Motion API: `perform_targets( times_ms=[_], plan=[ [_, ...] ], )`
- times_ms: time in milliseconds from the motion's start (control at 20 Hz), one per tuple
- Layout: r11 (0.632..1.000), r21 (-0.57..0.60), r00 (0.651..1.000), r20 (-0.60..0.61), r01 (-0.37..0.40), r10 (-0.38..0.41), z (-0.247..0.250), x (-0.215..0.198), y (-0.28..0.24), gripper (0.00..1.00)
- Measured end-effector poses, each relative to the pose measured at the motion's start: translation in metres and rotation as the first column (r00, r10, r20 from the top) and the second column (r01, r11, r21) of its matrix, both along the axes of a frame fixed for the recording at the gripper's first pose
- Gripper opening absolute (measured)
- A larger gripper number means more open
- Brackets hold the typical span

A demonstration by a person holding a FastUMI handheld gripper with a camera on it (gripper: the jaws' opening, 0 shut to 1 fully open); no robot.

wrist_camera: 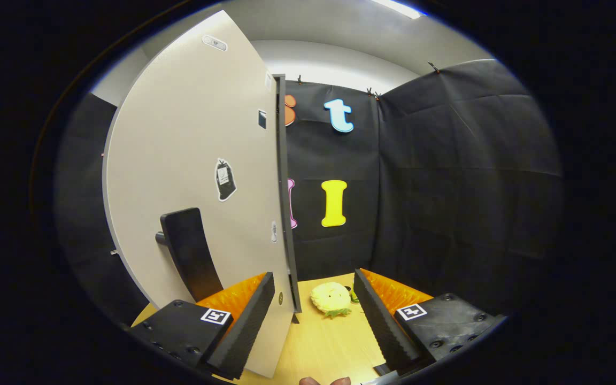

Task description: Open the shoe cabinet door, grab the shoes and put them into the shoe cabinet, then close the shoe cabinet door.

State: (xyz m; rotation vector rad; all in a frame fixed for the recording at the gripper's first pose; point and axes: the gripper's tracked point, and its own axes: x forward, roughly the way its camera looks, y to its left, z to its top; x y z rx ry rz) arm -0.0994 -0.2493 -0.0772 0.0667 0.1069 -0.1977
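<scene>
Tongs (313, 315) stand wide, gripping nothing. Door (195, 176) rises tall ahead of the left finger, swung edge-on, its free edge between the fingers and its long axis upright. Its dark handle (190, 254) runs upright too, just beyond the left finger. Ahead between the fingers, a yellow shoe (331, 299) lies on the table (329, 347); its heading is unclear.

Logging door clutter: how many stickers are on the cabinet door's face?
4 on the cabinet door: one near its top, one larger mid-door above the handle, two small by its edge. Open gripper hides the bottom.
</scene>
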Motion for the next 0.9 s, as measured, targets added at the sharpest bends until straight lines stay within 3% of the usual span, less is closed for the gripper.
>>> perform_targets(
  times_ms=[400, 700, 900],
  plan=[
    [0.990, 0.019, 0.990, -0.009, -0.138, 0.138, -0.002, 0.030, 0.102, 0.97],
    [0.960, 0.045, 0.960, -0.039, -0.275, 0.277, -0.007, 0.047, 0.187, 0.99],
    [0.954, 0.040, 0.954, -0.025, -0.298, 0.299, 0.003, 0.051, 0.210, 0.98]
  ],
)
